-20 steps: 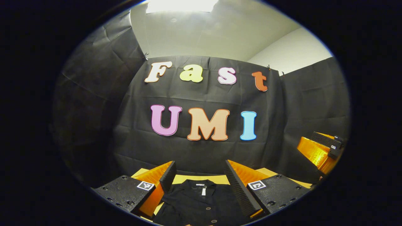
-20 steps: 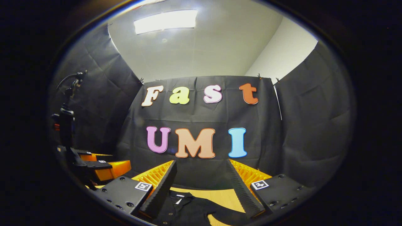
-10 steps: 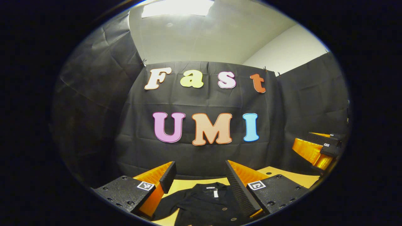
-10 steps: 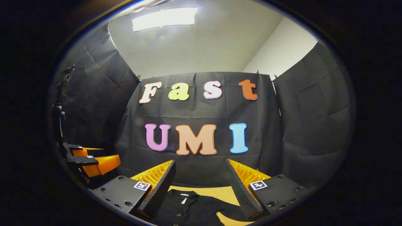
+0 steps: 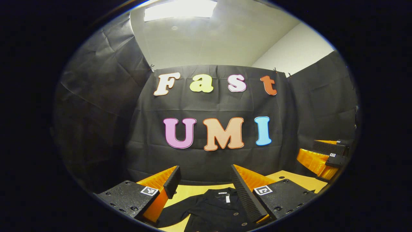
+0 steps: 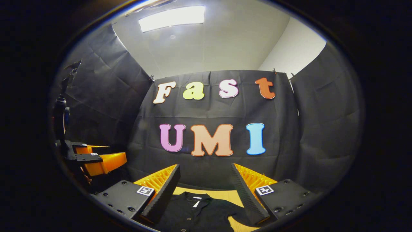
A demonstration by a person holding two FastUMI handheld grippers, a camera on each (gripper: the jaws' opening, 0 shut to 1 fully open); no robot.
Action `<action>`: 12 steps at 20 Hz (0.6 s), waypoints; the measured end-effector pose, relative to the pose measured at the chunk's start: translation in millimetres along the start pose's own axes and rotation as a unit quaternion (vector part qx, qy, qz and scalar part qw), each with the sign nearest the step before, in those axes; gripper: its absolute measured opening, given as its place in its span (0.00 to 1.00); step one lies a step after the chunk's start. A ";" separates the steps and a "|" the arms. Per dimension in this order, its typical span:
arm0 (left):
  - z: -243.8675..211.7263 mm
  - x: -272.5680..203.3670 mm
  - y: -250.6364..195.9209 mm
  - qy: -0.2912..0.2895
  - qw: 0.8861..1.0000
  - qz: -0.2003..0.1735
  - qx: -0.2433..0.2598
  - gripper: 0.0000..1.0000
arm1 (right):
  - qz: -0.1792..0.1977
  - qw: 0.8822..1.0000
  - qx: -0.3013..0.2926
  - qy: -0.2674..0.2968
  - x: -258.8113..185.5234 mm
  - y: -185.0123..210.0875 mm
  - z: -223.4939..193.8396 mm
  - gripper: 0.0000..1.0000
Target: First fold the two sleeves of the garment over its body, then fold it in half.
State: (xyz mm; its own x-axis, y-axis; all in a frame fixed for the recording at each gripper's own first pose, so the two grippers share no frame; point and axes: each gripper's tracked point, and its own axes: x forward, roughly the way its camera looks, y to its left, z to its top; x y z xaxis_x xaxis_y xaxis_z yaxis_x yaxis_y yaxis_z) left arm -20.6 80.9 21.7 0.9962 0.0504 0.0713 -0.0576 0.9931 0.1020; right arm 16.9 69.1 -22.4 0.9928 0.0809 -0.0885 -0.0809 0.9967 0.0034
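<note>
Left gripper (image 5: pixel 204 187) at bottom centre of left gripper view, fingers spread wide, holding nothing, raised above the desk (image 5: pixel 289 180). Right gripper (image 6: pixel 206 188) likewise wide open and empty at bottom centre of right gripper view. Black shirt (image 5: pixel 212 211) flat on the desk at lower centre, collar toward the wall, one sleeve (image 5: pixel 175 214) stretched to lower left. In right gripper view, shirt (image 6: pixel 193 214) between the fingers at bottom edge, sleeve (image 6: pixel 241 216) to the lower right

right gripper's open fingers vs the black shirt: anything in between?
Nothing. In the right gripper view the right gripper hangs open above the black shirt spread on the yellow table; bare air between its fingers and the cloth.
</note>
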 end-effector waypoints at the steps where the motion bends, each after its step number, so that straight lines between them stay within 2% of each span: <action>1: 0.4 -0.2 1.9 -0.002 1.000 0.005 0.004 0.92 | 0.006 1.000 0.005 0.002 1.0 0.3 -0.6 0.99; 4: -1.3 3.0 2.7 -0.002 1.000 0.016 0.005 0.92 | 0.007 1.000 -0.006 0.007 5.4 -6.4 -2.7 0.99; 12: -9.6 12.5 -10.0 0.010 1.000 0.017 -0.006 0.92 | 0.019 0.999 -0.020 0.017 16.9 -9.7 -7.6 1.00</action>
State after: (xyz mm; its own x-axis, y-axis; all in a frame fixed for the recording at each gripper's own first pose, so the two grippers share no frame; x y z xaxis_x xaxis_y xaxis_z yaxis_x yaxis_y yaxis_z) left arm -6.9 72.7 12.1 0.9947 0.0868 0.0546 -0.0914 0.9919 0.0879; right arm 33.7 60.7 -31.5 0.9856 0.1172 -0.1222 -0.1220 0.9920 -0.0324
